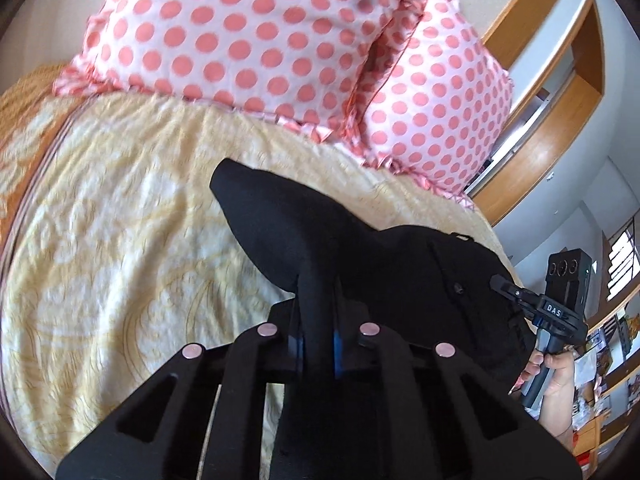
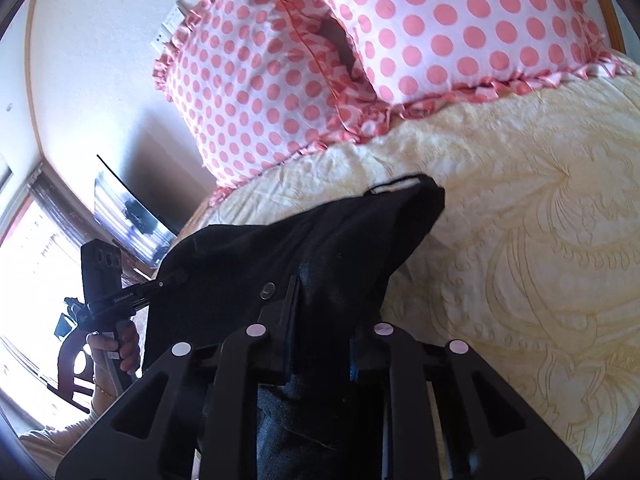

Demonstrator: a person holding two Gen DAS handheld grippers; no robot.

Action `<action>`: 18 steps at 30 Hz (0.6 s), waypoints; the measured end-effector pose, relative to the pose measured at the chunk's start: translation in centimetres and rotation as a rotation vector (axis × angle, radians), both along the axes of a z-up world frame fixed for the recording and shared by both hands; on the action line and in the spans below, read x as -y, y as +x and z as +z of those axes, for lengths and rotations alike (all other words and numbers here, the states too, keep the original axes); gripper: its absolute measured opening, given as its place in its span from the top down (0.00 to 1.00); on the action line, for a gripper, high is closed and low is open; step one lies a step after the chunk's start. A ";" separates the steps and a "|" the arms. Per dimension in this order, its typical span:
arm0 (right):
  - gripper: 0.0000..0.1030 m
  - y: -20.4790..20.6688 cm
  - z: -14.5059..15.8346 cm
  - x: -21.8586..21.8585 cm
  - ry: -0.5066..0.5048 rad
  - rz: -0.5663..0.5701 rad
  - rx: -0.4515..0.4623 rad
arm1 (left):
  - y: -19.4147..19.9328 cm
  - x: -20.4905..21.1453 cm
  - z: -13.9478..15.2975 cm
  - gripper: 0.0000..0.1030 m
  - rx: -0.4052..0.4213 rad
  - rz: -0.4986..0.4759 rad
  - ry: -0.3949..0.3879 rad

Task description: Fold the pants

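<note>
the black pants [image 1: 360,248] lie bunched on the cream patterned bedspread [image 1: 120,208], just short of the two pink polka-dot pillows [image 1: 248,36] at the head of the bed. the left gripper [image 1: 318,304] has its jaws closed tight on a raised fold of the pants. beside it, the right gripper [image 2: 322,304] also has its jaws clamped on the dark cloth, a button [image 2: 267,290] showing just beside its fingers.
</note>
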State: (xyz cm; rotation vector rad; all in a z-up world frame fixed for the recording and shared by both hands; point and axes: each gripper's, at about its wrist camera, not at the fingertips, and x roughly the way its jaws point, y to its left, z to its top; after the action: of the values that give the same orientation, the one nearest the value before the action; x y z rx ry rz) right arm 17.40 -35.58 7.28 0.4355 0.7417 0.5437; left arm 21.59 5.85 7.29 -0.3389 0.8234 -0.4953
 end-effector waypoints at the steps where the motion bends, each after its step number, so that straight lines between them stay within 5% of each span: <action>1: 0.85 0.7 0.4 -0.2 0.000 -0.004 0.010 | 0.2 0.2 0.5 0.92 0.017 0.003 0.009; 8: 0.90 7.0 1.8 -2.0 -0.020 -0.030 0.056 | 5.1 0.2 2.9 0.92 0.116 0.082 0.056; 11: 0.90 8.8 0.7 -3.0 -0.059 -0.035 -0.018 | 7.1 -0.1 2.2 0.92 0.138 0.131 0.127; 13: 0.90 8.4 -0.1 -3.3 -0.080 -0.042 -0.077 | 7.7 -1.4 1.2 0.92 0.069 0.132 0.095; 18: 0.97 5.5 -0.3 -1.0 0.171 -0.047 -0.137 | 7.6 -2.7 0.0 0.91 0.036 0.104 0.107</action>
State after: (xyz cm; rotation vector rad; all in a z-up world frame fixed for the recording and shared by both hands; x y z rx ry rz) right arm 22.91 -34.59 6.97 0.6522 0.8175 0.5390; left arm 29.24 8.56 7.25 -0.2717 0.7899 -0.3580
